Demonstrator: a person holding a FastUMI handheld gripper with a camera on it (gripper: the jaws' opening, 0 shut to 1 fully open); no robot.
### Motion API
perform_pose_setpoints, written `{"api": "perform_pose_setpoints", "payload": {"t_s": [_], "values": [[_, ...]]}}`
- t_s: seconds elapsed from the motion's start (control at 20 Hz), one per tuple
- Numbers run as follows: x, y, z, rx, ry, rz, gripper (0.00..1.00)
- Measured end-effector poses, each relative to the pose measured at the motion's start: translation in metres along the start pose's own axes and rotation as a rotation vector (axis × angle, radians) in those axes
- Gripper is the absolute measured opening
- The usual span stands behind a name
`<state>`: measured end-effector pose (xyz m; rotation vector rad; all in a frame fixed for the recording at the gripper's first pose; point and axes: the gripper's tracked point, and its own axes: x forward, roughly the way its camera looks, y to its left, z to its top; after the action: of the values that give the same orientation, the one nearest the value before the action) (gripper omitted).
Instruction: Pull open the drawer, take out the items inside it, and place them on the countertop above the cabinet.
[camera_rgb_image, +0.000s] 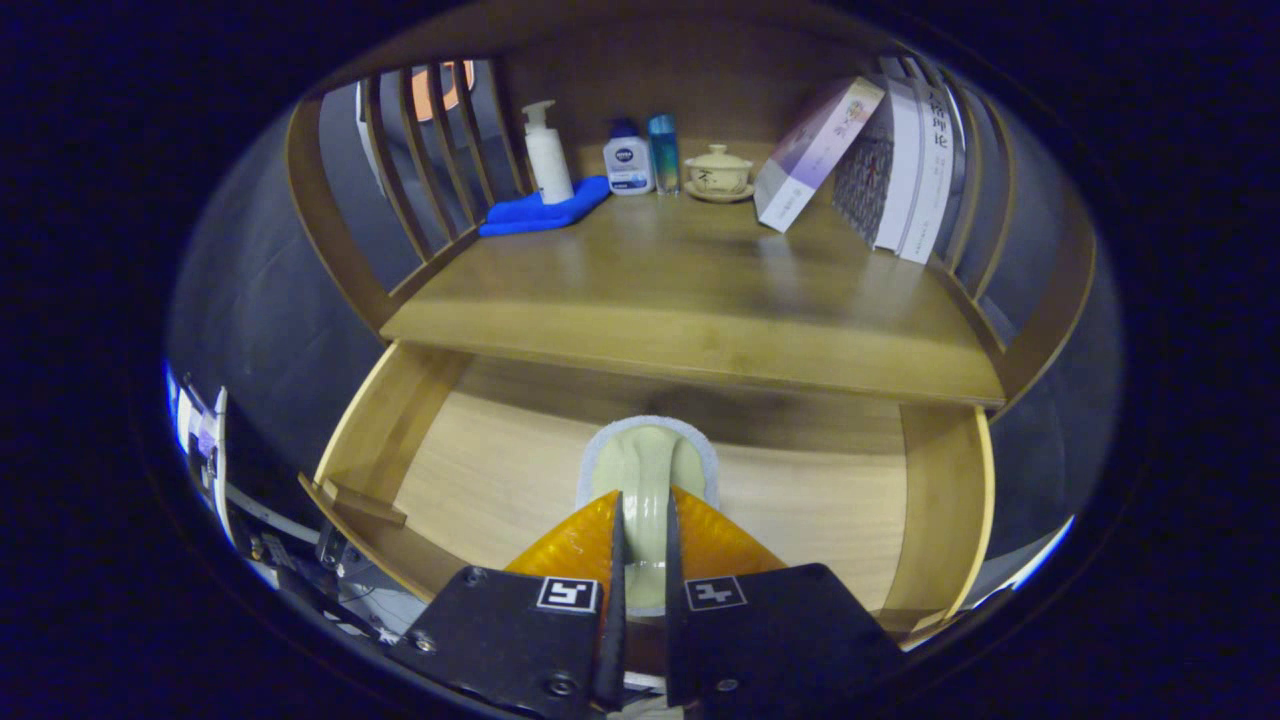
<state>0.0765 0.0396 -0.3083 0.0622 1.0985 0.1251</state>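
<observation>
One sponge (645, 470), two bottles (547, 152) — plus one vial (663, 152), one cloth (545, 211), one lidded cup (718, 170), four books (815, 150).

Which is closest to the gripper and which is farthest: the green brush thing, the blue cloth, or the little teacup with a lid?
1. Green brush: held between the fingers of the gripper, over the open drawer.
2. Blue cloth: on the countertop, far left.
3. Lidded teacup: against the back wall, a little farther than the cloth.

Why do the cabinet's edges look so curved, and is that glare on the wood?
Gripper view: fisheye lens bows the countertop and open drawer; soft glare streaks the countertop; a shadow darkens the drawer's back; the hand-held gripper pinches a pale green brush.
</observation>
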Motion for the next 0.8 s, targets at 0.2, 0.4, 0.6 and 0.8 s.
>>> {"api": "perform_pose_setpoints", "payload": {"t_s": [0.2,0.4,0.6,0.8], "values": [[-0.011,-0.003,0.013,-0.001,-0.028,-0.007,0.19],[-0.019,-0.006,0.035,-0.013,-0.059,-0.028,0.19],[-0.024,-0.017,0.071,-0.002,-0.1,-0.072,0.19],[-0.02,-0.023,0.101,0.019,-0.106,-0.087,0.18]]}}
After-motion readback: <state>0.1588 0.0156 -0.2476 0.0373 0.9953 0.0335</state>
